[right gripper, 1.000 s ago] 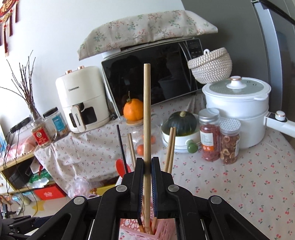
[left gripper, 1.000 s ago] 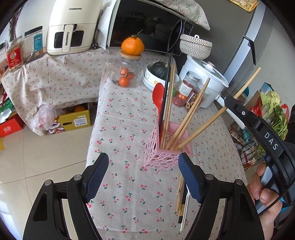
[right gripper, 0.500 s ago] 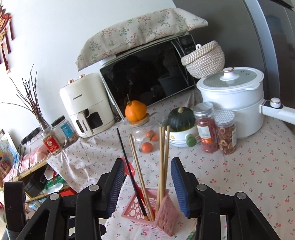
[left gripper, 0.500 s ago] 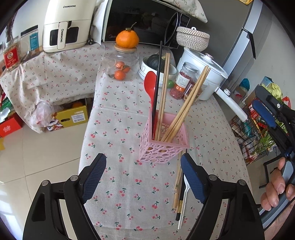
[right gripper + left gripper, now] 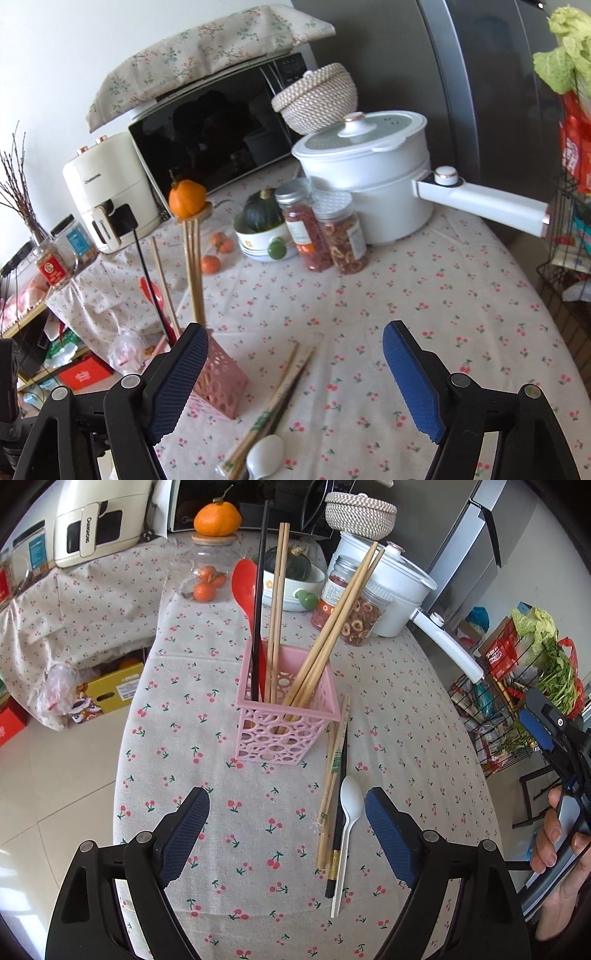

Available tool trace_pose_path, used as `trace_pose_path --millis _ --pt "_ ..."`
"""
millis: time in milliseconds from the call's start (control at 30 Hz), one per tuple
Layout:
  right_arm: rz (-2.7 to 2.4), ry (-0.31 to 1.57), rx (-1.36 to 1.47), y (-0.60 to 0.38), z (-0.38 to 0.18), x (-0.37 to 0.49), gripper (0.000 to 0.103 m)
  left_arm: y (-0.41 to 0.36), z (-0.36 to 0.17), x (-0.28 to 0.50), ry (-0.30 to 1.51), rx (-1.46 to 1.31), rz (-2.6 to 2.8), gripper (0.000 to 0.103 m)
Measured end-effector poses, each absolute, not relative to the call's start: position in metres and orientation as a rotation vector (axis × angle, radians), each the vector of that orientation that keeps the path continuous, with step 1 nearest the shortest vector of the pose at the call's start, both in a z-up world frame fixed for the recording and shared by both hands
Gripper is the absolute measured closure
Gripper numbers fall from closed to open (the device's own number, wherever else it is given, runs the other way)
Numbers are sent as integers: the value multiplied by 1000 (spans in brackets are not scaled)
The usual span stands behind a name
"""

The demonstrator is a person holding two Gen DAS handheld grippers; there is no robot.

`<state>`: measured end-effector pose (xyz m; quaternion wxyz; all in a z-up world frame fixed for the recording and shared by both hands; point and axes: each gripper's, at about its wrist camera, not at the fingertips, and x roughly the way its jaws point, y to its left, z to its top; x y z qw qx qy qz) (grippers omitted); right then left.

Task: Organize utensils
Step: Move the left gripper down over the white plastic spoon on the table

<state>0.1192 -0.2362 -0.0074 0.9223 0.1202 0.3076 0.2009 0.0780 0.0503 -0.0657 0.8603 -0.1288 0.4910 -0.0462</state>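
Note:
A pink perforated basket [image 5: 286,725] stands on the cherry-print table [image 5: 406,709] and holds several wooden chopsticks [image 5: 332,627], a black chopstick [image 5: 258,602] and a red spoon [image 5: 245,587]. To its right lie loose wooden chopsticks [image 5: 328,794], a black chopstick [image 5: 338,823] and a white plastic spoon [image 5: 349,819]. My left gripper [image 5: 288,834] is open and empty, near the loose utensils. My right gripper [image 5: 291,376] is open and empty above the table; the basket [image 5: 218,387] is behind its left finger, and the loose chopsticks [image 5: 280,391] and spoon [image 5: 264,456] are between the fingers.
At the table's far end stand a white pot [image 5: 369,166] with a long handle [image 5: 484,203], two jars [image 5: 325,232], a bowl with a squash [image 5: 264,229], a glass jar with an orange on it [image 5: 210,565], a microwave [image 5: 218,129] and an air fryer [image 5: 107,192]. A wire rack with vegetables [image 5: 532,686] is to the right.
My right gripper let go of a wooden chopstick into the basket, opened and drew back to the right. My left gripper drew back, so the loose utensils show fully.

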Motion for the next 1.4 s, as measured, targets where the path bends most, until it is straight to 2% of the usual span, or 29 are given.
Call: trace_pose_path --millis 133,433,567,633,700,833,867,900,1033,1200,1400 --pt "397 679 224 -251 -21 119 10 43 -73 78 1061 -260 -97 15" --pt "370 853 147 -253 -58 127 9 22 -106 96 1115 -314 -154 16" --pt "337 905 170 -259 -67 132 9 1 -116 108 1099 -303 -207 45" --pt "334 921 198 -263 -70 134 9 -8 -123 116 1099 -275 -216 53" --pt "328 935 221 -267 -72 136 9 -14 -131 121 1115 -250 -211 66" --pt "321 950 232 -270 -73 139 9 -20 -145 126 1159 -226 -199 79" --pt "321 951 228 -270 -73 139 9 -20 -147 126 1163 -219 -201 90" --pt "321 952 224 -271 -74 140 9 -21 -147 125 1169 -213 -204 97" --pt "316 962 226 -271 -76 143 9 -12 -137 111 1143 -219 -225 103" --pt "323 964 250 -268 -74 144 9 10 -111 80 1097 -209 -261 103" --pt "339 980 234 -256 -74 143 9 33 -114 64 1121 -235 -259 100"
